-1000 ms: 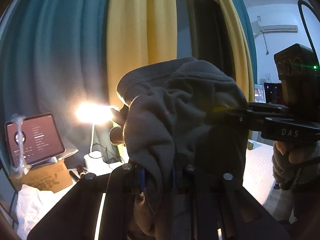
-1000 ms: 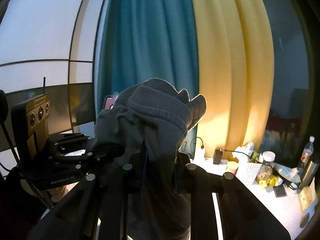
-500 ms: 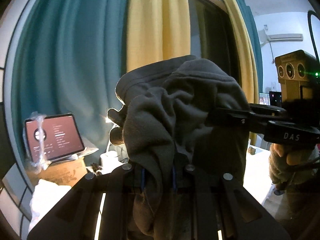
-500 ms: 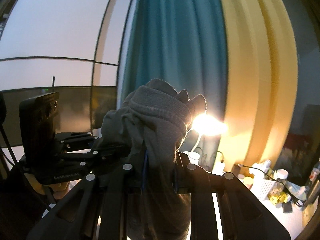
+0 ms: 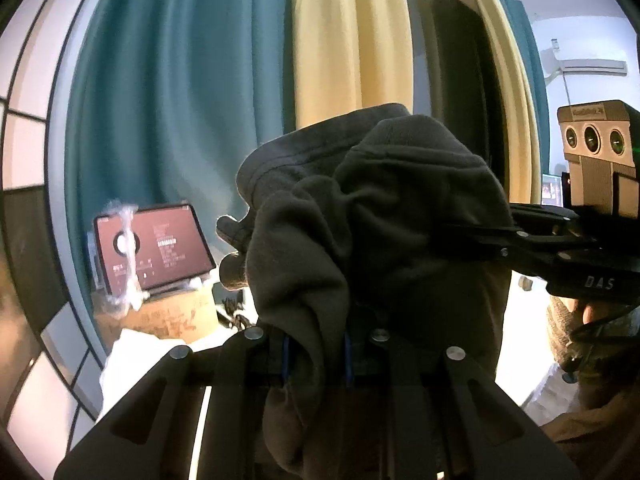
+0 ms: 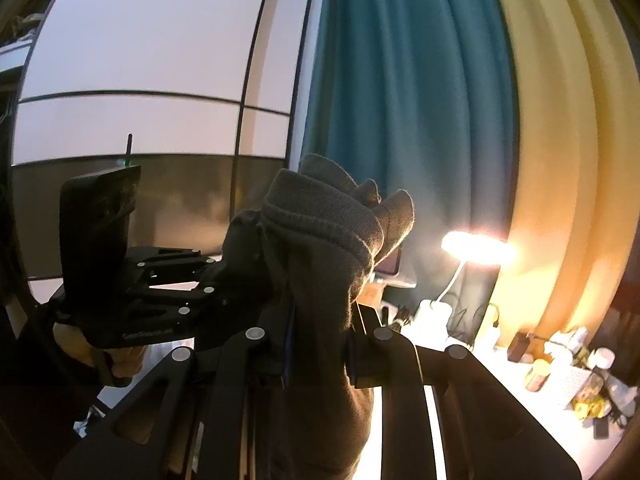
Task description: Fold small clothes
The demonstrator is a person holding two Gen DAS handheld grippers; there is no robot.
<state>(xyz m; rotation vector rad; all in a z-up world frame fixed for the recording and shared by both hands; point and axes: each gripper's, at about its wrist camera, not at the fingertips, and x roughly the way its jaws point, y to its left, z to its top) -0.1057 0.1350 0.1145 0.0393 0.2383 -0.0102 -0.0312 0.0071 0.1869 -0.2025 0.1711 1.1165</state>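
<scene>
A dark grey fleece garment (image 5: 360,220) hangs bunched in the air between both grippers. My left gripper (image 5: 316,356) is shut on one part of it, and the cloth drapes over its fingers. My right gripper (image 6: 320,352) is shut on another part of the garment (image 6: 320,248), whose ribbed hem folds over the top. In the left wrist view the right gripper (image 5: 472,240) reaches in from the right into the cloth. In the right wrist view the left gripper (image 6: 216,280) comes in from the left. All fingertips are hidden by the cloth.
Teal and yellow curtains (image 5: 240,80) hang behind. A tablet (image 5: 152,248) stands on a cardboard box (image 5: 168,316) at the left. A lit desk lamp (image 6: 476,248) and a white table with bottles and a basket (image 6: 568,380) are at the right.
Both grippers have swung with the garment still held, so the background slides: the lamp has left the left wrist view and moved right in the right wrist view. Both grips are unchanged.
</scene>
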